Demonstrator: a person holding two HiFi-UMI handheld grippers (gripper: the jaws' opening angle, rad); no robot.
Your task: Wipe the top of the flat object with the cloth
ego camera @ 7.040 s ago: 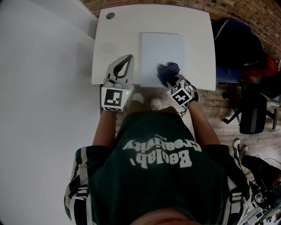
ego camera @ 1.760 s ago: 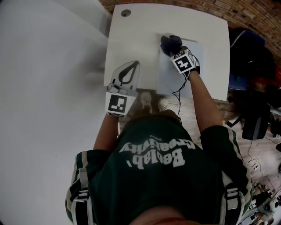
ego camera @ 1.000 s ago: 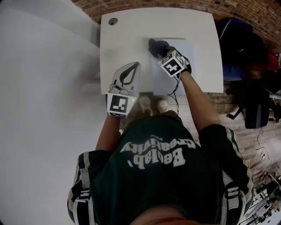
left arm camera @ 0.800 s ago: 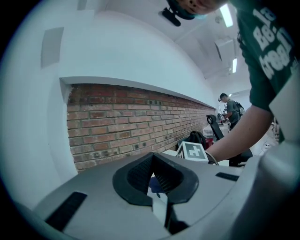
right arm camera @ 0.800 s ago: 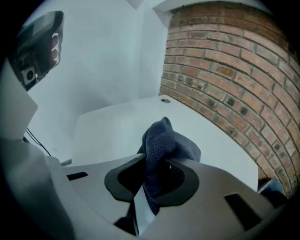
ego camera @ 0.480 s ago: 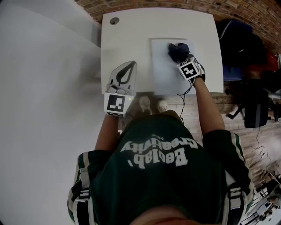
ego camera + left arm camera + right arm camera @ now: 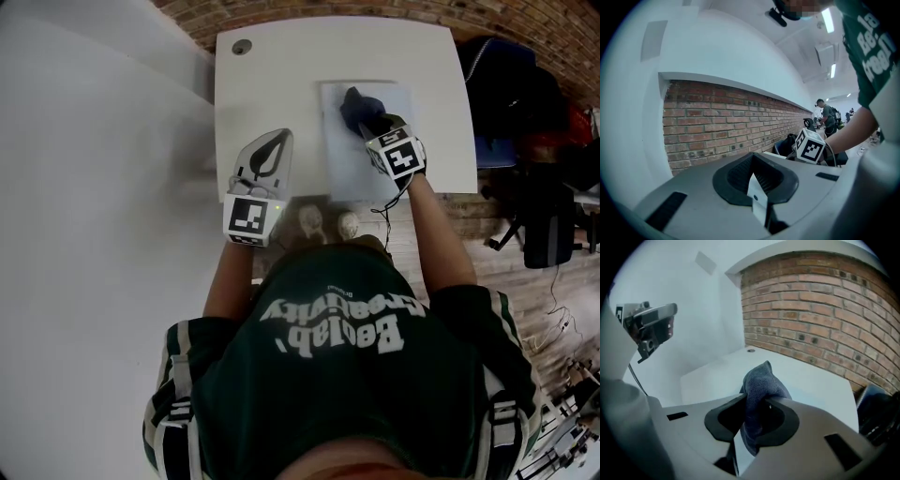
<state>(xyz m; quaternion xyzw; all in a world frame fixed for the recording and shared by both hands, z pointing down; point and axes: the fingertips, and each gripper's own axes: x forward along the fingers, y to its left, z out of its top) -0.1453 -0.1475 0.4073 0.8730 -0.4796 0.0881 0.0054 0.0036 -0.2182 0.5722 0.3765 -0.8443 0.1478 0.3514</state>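
Person [image 7: 337, 356]: stands at the near edge of the counter [image 7: 272, 84] in a dark green printed shirt, one arm out to each hand-held gripper.
Shoes [image 7: 311, 221]: two pale toes on the wooden floor [image 7: 525, 300], just under the counter's near edge.
Left hand-held gripper [image 7: 278, 139]: over the counter's near left part, beside the flat object [image 7: 342, 164] and apart from it; jaws closed together with nothing between them.
Right hand-held gripper [image 7: 373, 122]: over the flat object, jaws clamped on the cloth [image 7: 359, 105]; its marker cube and the forearm hide part of the sheet's near right side.
Cloth: dark blue, bunched, sticking up between the jaws and pressed onto the far half of the flat object.
Flat object: pale rectangular sheet lying flat, right of the counter's centre, reaching the near edge.
Counter: white, with a round cable hole [image 7: 243, 46] at its far left corner.
Left side: plain white wall [image 7: 94, 234] close against the counter.
Right side: dark bags [image 7: 511, 94] and an office chair [image 7: 544, 234] crowd the floor.
Far side: brick wall [image 7: 375, 9] behind the counter.
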